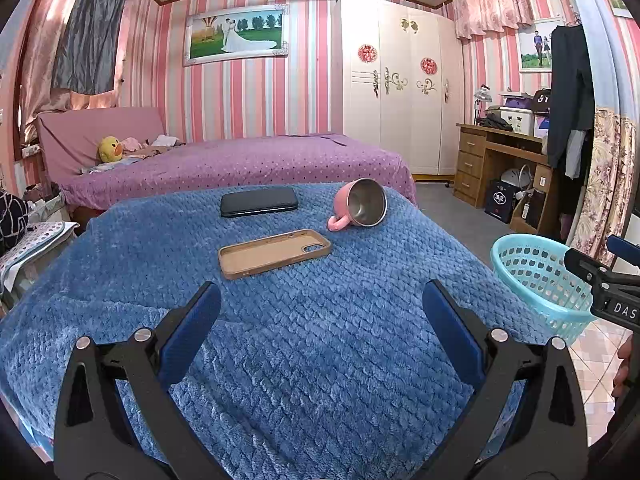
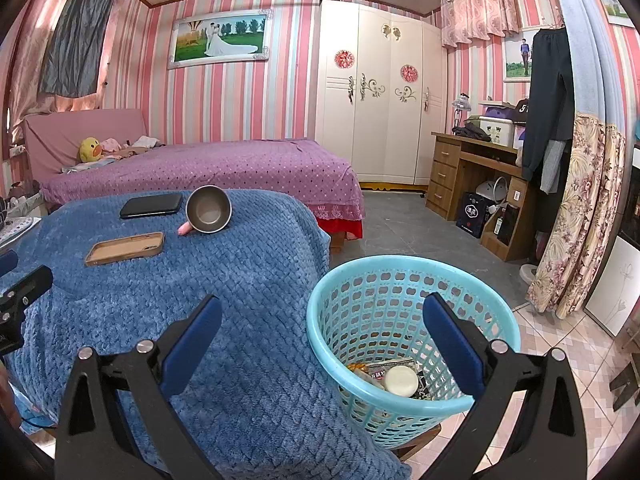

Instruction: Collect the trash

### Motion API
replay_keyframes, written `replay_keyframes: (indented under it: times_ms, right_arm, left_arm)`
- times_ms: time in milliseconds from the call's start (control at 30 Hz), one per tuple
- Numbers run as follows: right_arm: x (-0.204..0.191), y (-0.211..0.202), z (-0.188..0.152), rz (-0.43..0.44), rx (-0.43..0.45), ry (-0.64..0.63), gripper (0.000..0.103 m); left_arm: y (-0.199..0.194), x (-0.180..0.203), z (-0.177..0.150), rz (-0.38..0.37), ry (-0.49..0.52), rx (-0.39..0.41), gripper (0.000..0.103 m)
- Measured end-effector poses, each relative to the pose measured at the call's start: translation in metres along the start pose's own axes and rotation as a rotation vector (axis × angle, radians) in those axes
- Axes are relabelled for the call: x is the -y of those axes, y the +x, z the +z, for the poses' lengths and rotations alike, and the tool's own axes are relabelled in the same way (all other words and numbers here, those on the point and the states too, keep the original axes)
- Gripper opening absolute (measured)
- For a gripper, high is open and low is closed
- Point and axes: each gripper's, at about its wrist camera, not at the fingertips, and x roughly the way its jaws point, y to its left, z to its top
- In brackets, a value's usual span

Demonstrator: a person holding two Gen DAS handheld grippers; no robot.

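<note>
Both grippers, left [image 1: 320,344] and right [image 2: 322,348], gape empty; basket [image 2: 404,280] sits directly beneath the right one.

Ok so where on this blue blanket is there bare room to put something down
The whole near half of the blue blanket is bare, from the tan phone case toward the left gripper, also its left side. The far end is crowded: black phone, pink mug on its side, and the case. The basket borders the right edge.
</note>
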Motion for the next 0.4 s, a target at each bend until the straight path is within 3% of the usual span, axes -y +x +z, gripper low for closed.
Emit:
replay_keyframes:
  times_ms: [400]
  right_arm:
    - [0.0,0.0,0.0001,0.0,-0.001,0.001,0.098]
  left_arm:
    - [-0.0016,-0.0002,-0.0003,-0.003,0.0,0.001,0.098]
